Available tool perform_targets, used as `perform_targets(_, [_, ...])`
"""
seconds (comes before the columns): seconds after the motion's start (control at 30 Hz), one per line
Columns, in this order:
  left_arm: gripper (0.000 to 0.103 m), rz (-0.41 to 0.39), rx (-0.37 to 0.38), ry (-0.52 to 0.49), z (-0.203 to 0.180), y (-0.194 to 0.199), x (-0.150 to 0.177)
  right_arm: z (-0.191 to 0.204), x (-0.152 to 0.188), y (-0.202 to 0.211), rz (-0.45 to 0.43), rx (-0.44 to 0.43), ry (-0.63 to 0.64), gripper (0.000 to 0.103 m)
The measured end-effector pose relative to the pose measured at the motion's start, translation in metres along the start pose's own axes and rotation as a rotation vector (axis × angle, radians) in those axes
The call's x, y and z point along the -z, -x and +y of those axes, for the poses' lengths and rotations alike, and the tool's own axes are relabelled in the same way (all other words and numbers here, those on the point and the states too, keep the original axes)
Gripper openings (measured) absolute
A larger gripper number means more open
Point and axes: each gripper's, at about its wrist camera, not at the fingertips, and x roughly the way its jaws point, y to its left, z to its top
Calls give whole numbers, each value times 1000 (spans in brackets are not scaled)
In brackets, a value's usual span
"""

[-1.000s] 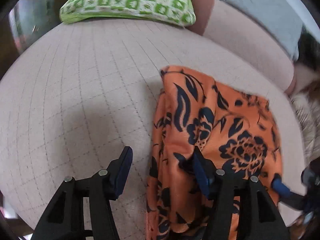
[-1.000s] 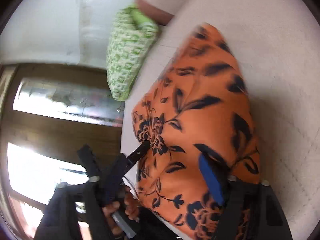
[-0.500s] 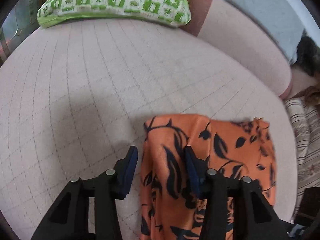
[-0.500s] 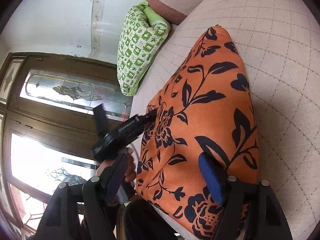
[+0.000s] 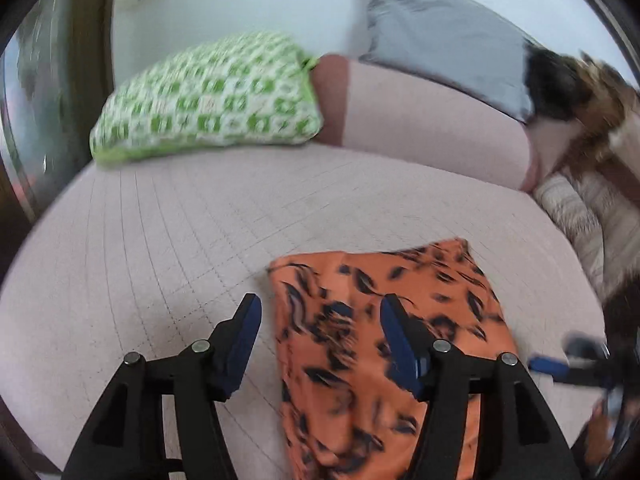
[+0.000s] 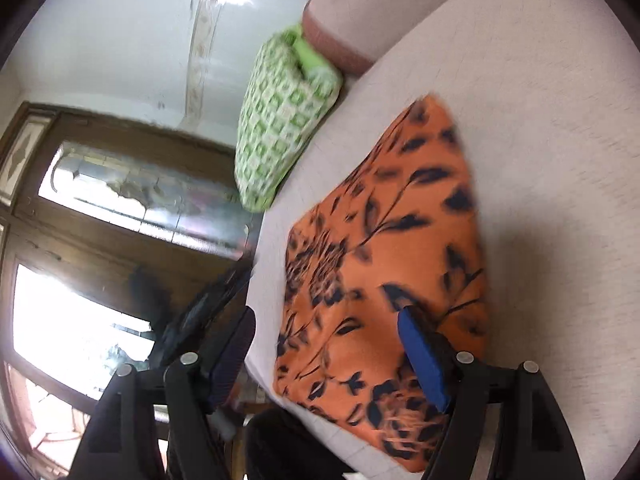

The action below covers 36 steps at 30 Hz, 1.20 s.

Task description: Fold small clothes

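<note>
Jaws of both grippers gape above folded orange cloth (image 5: 384, 320).

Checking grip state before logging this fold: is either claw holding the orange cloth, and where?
Nothing is held. The left claw and right claw are both open above the folded orange cloth.

Left gripper (image 5: 320, 328): black angular plastic frame, silver screw heads at the pivots, dark blue pads (image 5: 394, 340). Right gripper (image 6: 326, 344): same build, brighter blue pad (image 6: 424, 360).
</note>
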Motion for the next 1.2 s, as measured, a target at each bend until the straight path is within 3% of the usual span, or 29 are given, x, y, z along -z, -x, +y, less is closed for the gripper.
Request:
perform_targets(0.07, [64, 64, 16, -28, -15, -17, 15, -11, -1, -1, 4, 14, -41, 79])
perform_targets(0.13, [64, 148, -38, -63, -22, -43, 32, -32, 0, -10, 30, 22, -118, 80])
perform_targets(0.17, [65, 229, -61, -83, -24, -61, 44, -37, 4, -17, 48, 40, -132, 80])
perform_targets(0.2, [67, 250, -56, -62, -20, -73, 51, -37, 4, -17, 48, 40, -132, 80])
perform_targets(0.23, [71, 229, -49, -29, -15, -74, 54, -33, 7, -24, 65, 71, -108, 78])
perform_targets(0.27, [71, 233, -41, -12, -13, -74, 53, -33, 7, -24, 65, 71, -108, 67])
perform_targets(0.3, [71, 239, -32, 10, -11, -74, 52, -26, 8, -27, 76, 115, -74, 46])
perform_targets(0.37, [71, 231, -31, -14, -13, -73, 54, -6, 14, -24, 69, 204, 22, 41])
perform_targets(0.4, [72, 224, -31, -20, -10, -77, 53, -6, 14, -24, 69, 204, 22, 40])
perform_targets(0.47, [73, 219, -25, -8, -6, -82, 54, 2, 24, -29, 63, 313, 93, 40])
perform_targets(0.53, [75, 219, -17, 6, -3, -80, 58, -9, 26, -36, 83, 332, 87, 48])
perform_targets(0.57, [75, 217, -14, 6, -1, -79, 58, -16, 26, -36, 91, 289, 34, 53])
perform_targets(0.6, [75, 214, -12, 6, -1, -79, 59, -20, 26, -22, 68, 178, -41, 62])
perform_targets(0.63, [75, 211, -9, 7, -2, -79, 59, -20, 26, -22, 68, 178, -41, 67])
perform_targets(0.7, [76, 210, -8, 13, 6, -84, 60, -7, 15, -4, -16, 163, 15, 73])
perform_targets(0.8, [76, 212, -1, 18, 9, -82, 61, -12, -9, -12, -41, 143, -29, 75])
perform_targets(0.93, [76, 210, 4, 26, 12, -80, 62, -29, -32, -47, 16, 155, -90, 75])
perform_targets(0.97, [76, 209, 3, 27, 12, -78, 62, -34, -38, -62, 52, 157, -95, 61])
perform_targets(1.0, [76, 209, 5, 31, 13, -80, 62, -32, -39, -70, 65, 169, -68, 33])
perform_targets(1.1, [78, 215, 17, 55, 17, -85, 63, 3, -25, -59, -29, 275, 92, 28])
perform_targets(1.17, [78, 221, 32, 76, 20, -83, 62, -7, -23, -66, -1, 320, 77, 30])
perform_targets(1.2, [77, 214, 44, 85, 22, -78, 59, -19, -24, -71, 24, 332, 39, 38])
